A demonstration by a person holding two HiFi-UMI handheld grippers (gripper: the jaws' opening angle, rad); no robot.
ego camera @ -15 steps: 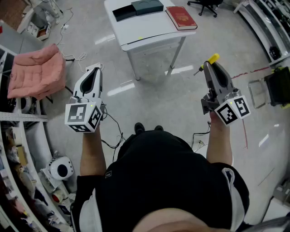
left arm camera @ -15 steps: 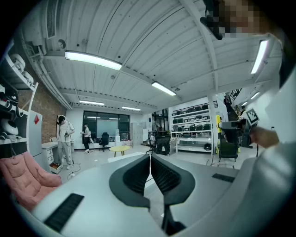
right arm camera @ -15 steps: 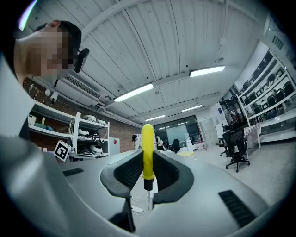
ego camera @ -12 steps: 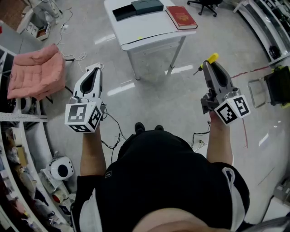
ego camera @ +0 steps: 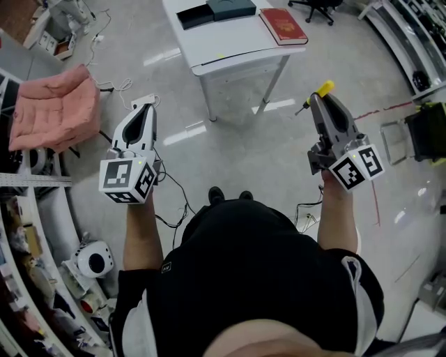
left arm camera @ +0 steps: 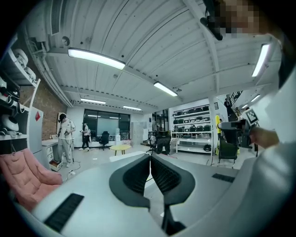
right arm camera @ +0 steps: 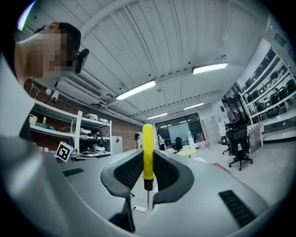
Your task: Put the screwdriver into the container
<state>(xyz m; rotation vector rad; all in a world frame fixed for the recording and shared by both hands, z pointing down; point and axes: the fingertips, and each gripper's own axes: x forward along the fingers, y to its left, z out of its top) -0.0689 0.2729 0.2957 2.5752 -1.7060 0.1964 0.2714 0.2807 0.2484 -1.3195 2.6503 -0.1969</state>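
Between the ribbed jaws of the right gripper (right arm camera: 147,173), a yellow-handled screwdriver (right arm camera: 147,152) sits clamped, its handle jutting past the fingertips. The left gripper (left arm camera: 150,173) is pressed together on nothing. Well ahead stands a white table (ego camera: 230,49), with a black shallow tray (ego camera: 195,15) and a dark teal box (ego camera: 230,8) along its far edge; either may be the container. A red book (ego camera: 282,25) lies at the right corner. The tool is best carried firmly and released only once it is low over the opening.
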